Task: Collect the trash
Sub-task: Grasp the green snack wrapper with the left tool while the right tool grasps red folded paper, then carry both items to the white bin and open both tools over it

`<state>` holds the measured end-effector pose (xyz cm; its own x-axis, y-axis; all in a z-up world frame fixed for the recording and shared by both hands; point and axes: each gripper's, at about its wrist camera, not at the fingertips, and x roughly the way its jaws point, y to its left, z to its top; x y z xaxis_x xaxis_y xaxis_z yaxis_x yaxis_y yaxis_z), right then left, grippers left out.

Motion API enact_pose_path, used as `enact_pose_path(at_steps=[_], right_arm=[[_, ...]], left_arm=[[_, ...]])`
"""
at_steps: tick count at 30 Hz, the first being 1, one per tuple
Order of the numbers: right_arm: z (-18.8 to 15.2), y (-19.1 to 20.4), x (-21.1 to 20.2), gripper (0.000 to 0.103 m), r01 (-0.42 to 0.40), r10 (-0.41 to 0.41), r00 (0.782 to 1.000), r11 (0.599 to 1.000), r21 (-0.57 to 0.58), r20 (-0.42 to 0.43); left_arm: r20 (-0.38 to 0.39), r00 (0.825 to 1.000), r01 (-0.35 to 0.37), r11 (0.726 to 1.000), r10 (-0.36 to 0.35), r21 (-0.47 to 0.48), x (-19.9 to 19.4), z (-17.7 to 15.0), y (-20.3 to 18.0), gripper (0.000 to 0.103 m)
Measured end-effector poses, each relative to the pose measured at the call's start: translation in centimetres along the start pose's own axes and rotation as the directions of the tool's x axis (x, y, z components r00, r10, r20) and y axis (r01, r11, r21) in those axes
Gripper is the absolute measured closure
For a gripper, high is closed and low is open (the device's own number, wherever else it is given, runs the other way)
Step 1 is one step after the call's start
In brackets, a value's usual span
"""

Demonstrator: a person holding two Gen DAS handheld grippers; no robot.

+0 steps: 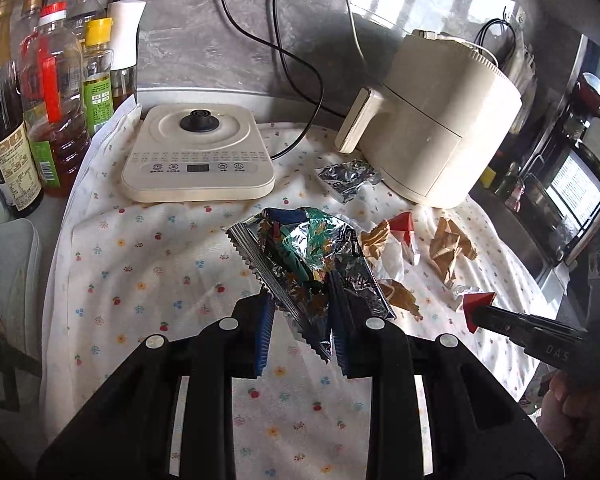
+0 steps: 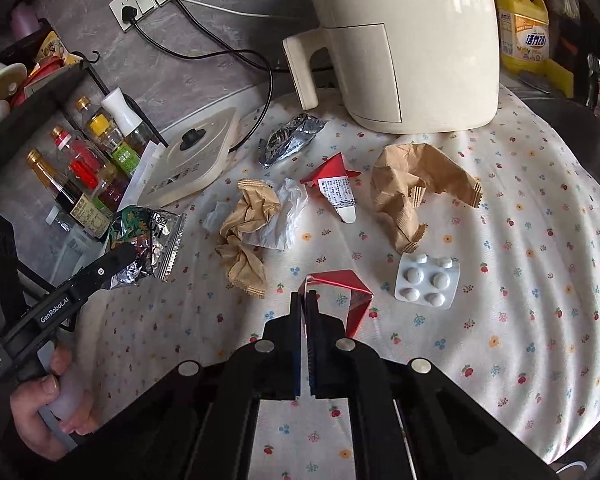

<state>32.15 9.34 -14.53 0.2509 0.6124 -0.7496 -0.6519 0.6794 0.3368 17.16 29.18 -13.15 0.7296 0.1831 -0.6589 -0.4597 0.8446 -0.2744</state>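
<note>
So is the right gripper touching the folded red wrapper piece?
Touching: right wrist view shows the right gripper shut on the red wrapper piece's edge.

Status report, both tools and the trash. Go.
Left tool shut on foil snack wrapper. Right tool shut on red wrapper. Blister pack, brown paper still on cloth.

L wrist cam steep-down, close, R likewise, both share floral cloth (image 1: 148,264)

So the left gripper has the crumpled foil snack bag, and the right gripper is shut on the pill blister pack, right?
Not quite. The left gripper does hold the foil snack bag, but the right gripper is shut on the red wrapper. The pill blister pack lies untouched on the cloth beside it, as the right wrist view shows.
</note>
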Motion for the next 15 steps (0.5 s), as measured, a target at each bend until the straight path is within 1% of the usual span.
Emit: enact_pose_path(at_steps=[3,8,12,15], right_arm=[[-0.7,-1.2,-3.1,0.100,0.007,-0.007,0.999,1.000,0.009,0.039],[-2.6,-5.0,-8.0,0.100,0.054,-0.059,0.995,0.996,0.064,0.076],[-4.6,-8.5,-11.7,0.100,0.099,-0.109,0.990,0.989,0.115,0.092],[-6.3,-11.3,-14.3,0.099,0.132,-0.150,0.983,0.978,0.160,0.103]], left_arm=[[0.016,1.000,0.024,1.000,-0.024,0.017,-0.6,0.2,-2.3,0.077],[0.033,0.996,0.082,0.994,-0.084,0.072,-1.4,0.0,-7.3,0.077],[0.023,0.990,0.139,0.985,-0.142,0.104,-1.8,-0.9,-11.6,0.077],[0.001,0.983,0.182,0.974,-0.184,0.135,-1.8,-2.0,-15.2,0.077]])
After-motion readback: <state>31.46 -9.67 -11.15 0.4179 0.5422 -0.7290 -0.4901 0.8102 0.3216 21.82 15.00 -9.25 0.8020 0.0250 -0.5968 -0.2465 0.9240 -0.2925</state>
